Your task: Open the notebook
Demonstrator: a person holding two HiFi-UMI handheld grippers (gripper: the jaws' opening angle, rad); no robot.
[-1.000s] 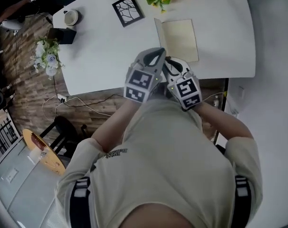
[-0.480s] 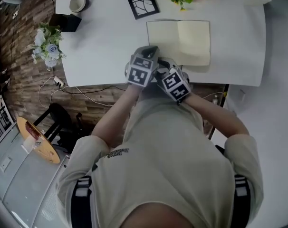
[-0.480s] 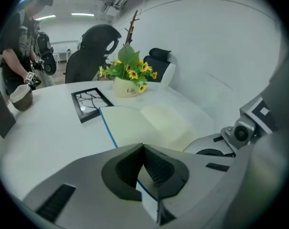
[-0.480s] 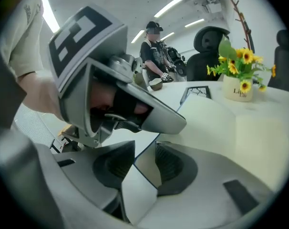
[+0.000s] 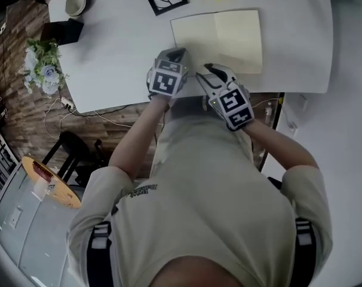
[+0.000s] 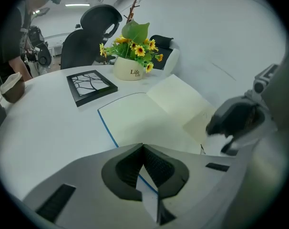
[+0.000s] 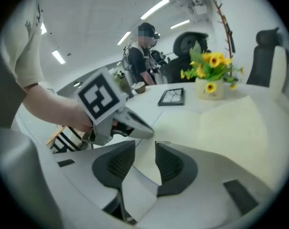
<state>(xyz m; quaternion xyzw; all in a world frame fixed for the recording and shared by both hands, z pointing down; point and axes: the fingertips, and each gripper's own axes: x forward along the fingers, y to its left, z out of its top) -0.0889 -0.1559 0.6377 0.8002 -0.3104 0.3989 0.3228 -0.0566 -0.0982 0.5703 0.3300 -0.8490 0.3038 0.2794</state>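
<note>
White table (image 5: 115, 46) carries it all; the notebook (image 5: 220, 37) lies by its near edge, already spread flat with cream pages up (so the opening looks done to me). Its spine runs from the near edge toward the far one. Your left gripper (image 5: 174, 57), jaws pressed together on nothing, is over the notebook's near left corner and is the closer one. Your right gripper (image 5: 209, 73), jaws apart and empty, hangs just short of its near side, beneath the spine.
</note>
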